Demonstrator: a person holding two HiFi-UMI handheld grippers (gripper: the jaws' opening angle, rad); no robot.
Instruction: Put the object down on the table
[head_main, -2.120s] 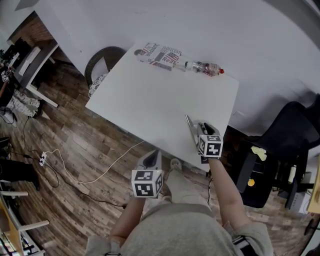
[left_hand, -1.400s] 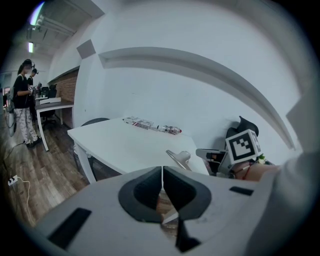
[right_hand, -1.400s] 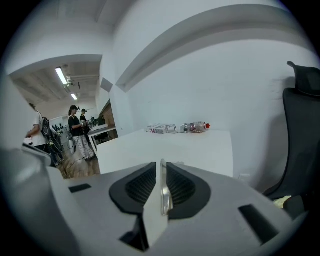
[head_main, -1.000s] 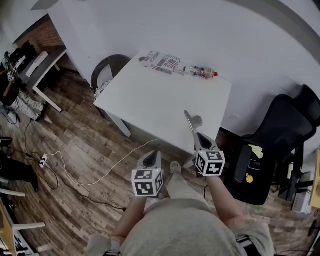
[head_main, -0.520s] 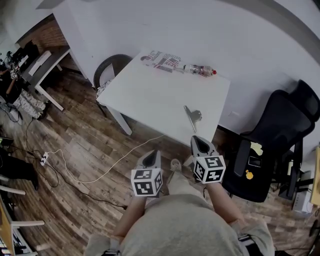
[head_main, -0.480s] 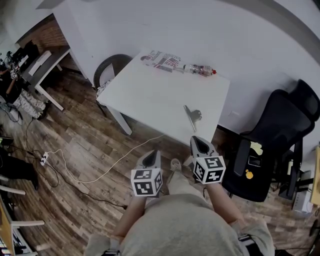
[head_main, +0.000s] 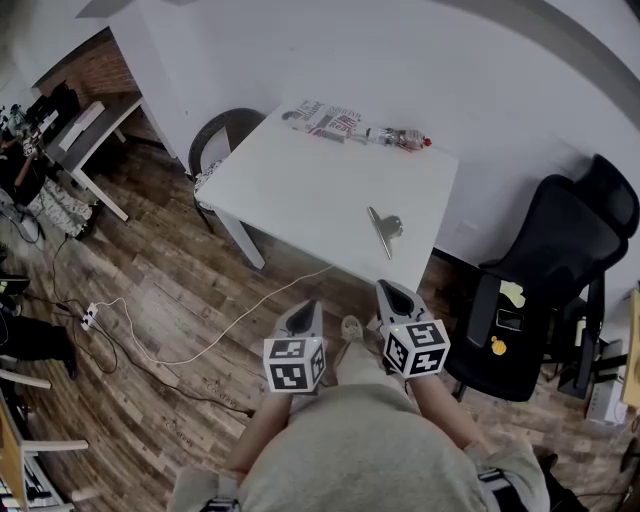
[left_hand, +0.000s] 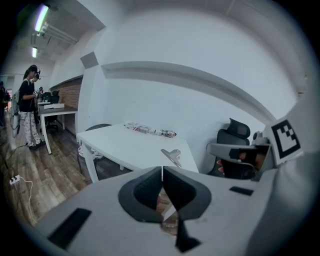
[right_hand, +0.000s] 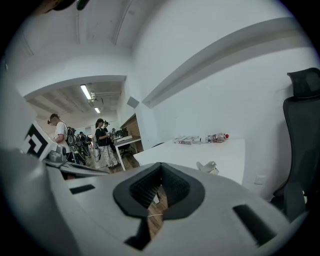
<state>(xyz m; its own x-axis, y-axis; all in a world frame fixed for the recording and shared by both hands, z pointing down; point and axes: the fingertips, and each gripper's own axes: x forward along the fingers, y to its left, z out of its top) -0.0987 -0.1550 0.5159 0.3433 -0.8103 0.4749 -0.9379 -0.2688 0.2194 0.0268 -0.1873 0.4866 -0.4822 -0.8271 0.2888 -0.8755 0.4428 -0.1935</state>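
Note:
A metal binder clip lies flat on the white table near its front right corner, with nothing touching it. It also shows as the clip in the left gripper view and the clip in the right gripper view. My right gripper hangs off the table's front edge, a short way back from the clip, shut and empty. My left gripper is over the wooden floor to its left, also shut with nothing in it. Both pairs of pads meet in the gripper views.
A plastic bottle and a printed pack lie along the table's far edge. A black office chair stands at the right, a dark round chair at the table's left. A white cable runs over the floor. People stand far off.
The right gripper has let go of the clip and drawn back off the table toward me. The clip stays lying on the table. The left gripper has hardly shifted.

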